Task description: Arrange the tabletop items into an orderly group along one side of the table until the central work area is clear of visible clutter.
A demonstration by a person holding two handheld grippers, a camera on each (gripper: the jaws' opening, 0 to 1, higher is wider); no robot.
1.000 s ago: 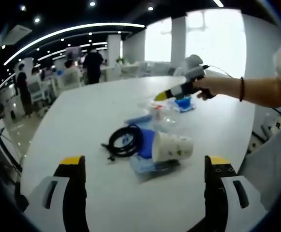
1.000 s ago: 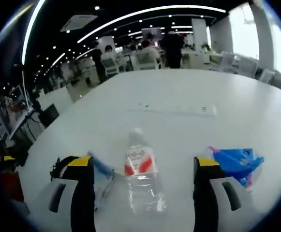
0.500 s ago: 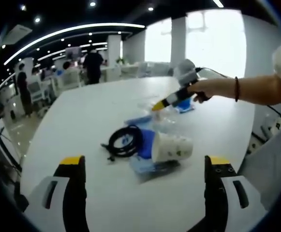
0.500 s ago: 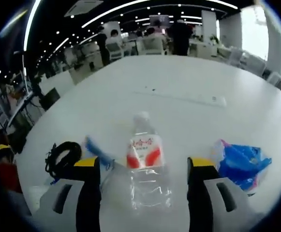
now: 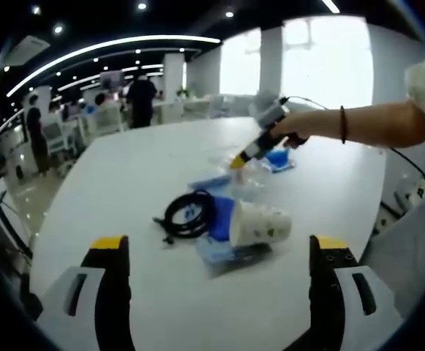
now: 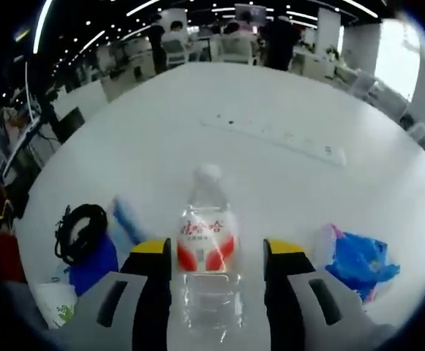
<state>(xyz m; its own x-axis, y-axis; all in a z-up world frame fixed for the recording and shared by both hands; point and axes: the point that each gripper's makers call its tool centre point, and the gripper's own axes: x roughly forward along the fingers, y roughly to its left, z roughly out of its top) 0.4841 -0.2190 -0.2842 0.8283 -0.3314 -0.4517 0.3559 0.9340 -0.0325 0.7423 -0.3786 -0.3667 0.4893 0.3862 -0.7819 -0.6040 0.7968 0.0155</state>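
A clear water bottle (image 6: 206, 248) with a red and white label lies on the white table (image 6: 197, 124), cap pointing away. My right gripper (image 6: 218, 248) is open and straddles the bottle, its jaws close on both sides. In the left gripper view a person's hand holds that right gripper (image 5: 238, 162) tip-down at the bottle (image 5: 247, 174). My left gripper (image 5: 219, 245) is open above the near table edge, just short of a paper cup (image 5: 260, 223) lying on its side. Beside the cup is a black cable coil (image 5: 190, 212).
A crumpled blue plastic bag (image 6: 358, 259) lies right of the bottle. Blue flat packs (image 5: 223, 252) sit under the cup and coil. A white power strip (image 6: 278, 135) lies farther along the table. People and desks fill the room behind.
My right gripper has come down over the bottle and its jaws have narrowed around it. The left gripper, cup and coil have not moved.
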